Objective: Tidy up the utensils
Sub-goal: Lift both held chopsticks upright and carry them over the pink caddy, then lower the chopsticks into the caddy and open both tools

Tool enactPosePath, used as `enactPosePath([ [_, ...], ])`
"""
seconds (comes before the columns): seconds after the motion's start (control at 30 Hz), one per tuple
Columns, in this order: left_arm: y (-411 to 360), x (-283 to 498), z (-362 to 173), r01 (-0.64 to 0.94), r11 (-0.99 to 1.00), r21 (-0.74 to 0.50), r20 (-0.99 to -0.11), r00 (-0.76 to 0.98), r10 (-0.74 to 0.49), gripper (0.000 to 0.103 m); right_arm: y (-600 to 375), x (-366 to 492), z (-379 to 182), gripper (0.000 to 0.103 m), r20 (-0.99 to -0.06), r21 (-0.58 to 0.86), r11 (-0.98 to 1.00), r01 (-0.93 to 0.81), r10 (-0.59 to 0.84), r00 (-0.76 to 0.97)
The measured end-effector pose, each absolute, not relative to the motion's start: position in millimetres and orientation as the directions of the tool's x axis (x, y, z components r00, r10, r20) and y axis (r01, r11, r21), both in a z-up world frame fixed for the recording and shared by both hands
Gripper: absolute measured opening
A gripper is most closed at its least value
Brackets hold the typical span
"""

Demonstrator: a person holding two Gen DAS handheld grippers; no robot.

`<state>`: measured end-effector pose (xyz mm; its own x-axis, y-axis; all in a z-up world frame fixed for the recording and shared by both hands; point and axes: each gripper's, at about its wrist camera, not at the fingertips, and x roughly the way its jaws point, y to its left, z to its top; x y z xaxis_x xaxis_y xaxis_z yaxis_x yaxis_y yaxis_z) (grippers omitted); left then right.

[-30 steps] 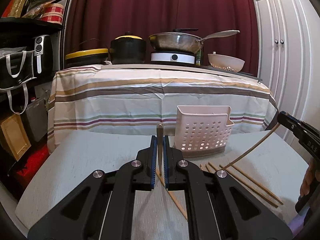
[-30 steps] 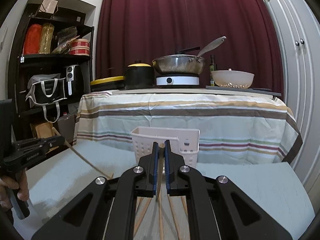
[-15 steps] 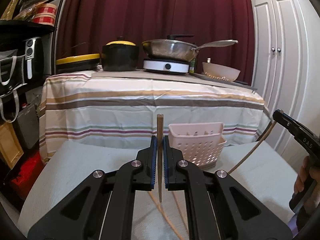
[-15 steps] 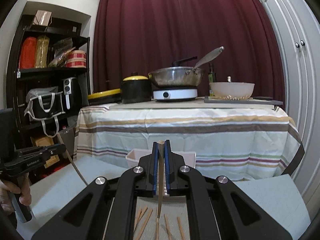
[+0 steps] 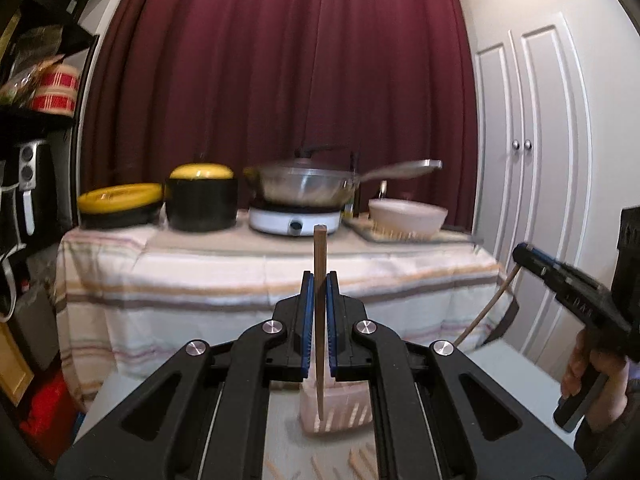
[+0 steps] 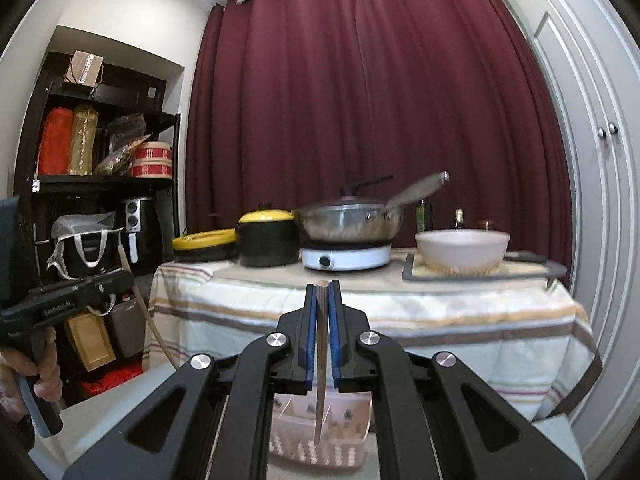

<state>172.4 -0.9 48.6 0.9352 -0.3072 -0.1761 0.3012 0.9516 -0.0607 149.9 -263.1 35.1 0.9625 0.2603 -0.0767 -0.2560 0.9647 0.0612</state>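
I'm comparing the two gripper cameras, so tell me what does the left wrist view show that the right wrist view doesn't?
Only the left wrist view: loose chopsticks lying on the near table, and the right gripper holding its chopstick at the right edge.

Only the right wrist view: the left gripper at the left edge, and the upper shelves with red packages.

Both: jaws shut on an upright chopstick, the white perforated basket below, and the striped table with pots, pan and bowl.

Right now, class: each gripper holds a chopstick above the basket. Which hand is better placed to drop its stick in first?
Probably the right gripper: its chopstick hangs over the basket opening. The left gripper's chopstick hangs nearer the rim.
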Motion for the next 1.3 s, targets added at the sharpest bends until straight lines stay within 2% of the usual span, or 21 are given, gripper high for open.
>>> enactPosePath([
  [0.13,-11.2,193.8,66.1,0.313,0.947,-0.072,-0.122,0.94,-0.319,0.006,-264.8,169.7,45.1,0.007,-0.058,0.045,0.969,-0.242,0.244,0.968],
  [0.27,-24.1,219.5,64.7,0.311,0.947,-0.077,-0.106,0.942,-0.318,0.006,-266.7,194.4,38.0,0.007,-0.086,0.044,0.972,-0.231,0.234,0.968],
  [0.57,-41.7,273.2,3.8,0.286,0.952,-0.113,-0.214,0.928,-0.304,0.006,-262.9,239.6,-15.8,0.007,-0.186,0.046,0.977,-0.209,0.214,0.959],
  [0.77,-50.8,286.1,-36.4,0.281,0.956,-0.08,-0.285,0.913,-0.292,0.006,-260.3,253.0,-45.6,0.007,-0.254,0.06,0.976,-0.208,0.216,0.943],
  [0.83,-52.7,287.1,-45.6,0.276,0.959,-0.068,-0.304,0.909,-0.284,0.014,-260.7,255.3,-54.6,0.011,-0.282,0.071,0.976,-0.206,0.218,0.934],
  [0.87,-53.0,286.5,-50.7,0.276,0.959,-0.065,-0.317,0.905,-0.283,0.026,-260.8,254.9,-58.4,0.024,-0.292,0.074,0.976,-0.204,0.216,0.931],
  [0.9,-53.3,285.2,-53.3,0.275,0.959,-0.065,-0.319,0.905,-0.281,0.045,-260.7,254.9,-60.7,0.033,-0.297,0.075,0.976,-0.203,0.216,0.93],
  [0.93,-52.7,282.9,-55.7,0.271,0.96,-0.068,-0.32,0.906,-0.278,0.054,-261.0,250.4,-62.1,0.05,-0.292,0.074,0.978,-0.196,0.209,0.933],
  [0.97,-51.9,280.8,-56.5,0.27,0.96,-0.072,-0.317,0.907,-0.278,0.061,-261.2,249.1,-61.9,0.056,-0.286,0.073,0.979,-0.191,0.204,0.936],
  [1.03,-49.2,274.8,-57.2,0.267,0.96,-0.08,-0.319,0.906,-0.279,0.063,-261.1,242.4,-60.0,0.056,-0.277,0.063,0.98,-0.186,0.196,0.941],
  [1.1,-46.2,267.8,-56.3,0.256,0.963,-0.084,-0.317,0.909,-0.27,0.072,-262.6,233.5,-57.2,0.058,-0.276,0.059,0.981,-0.183,0.193,0.942],
  [1.2,-38.4,252.4,-52.6,0.255,0.961,-0.107,-0.304,0.912,-0.276,0.079,-266.8,216.4,-53.8,0.06,-0.27,0.069,0.981,-0.18,0.192,0.943],
  [1.3,-33.7,232.8,-52.4,0.245,0.963,-0.111,-0.297,0.917,-0.267,0.08,-270.4,195.1,-53.3,0.06,-0.271,0.079,0.982,-0.171,0.186,0.944],
])
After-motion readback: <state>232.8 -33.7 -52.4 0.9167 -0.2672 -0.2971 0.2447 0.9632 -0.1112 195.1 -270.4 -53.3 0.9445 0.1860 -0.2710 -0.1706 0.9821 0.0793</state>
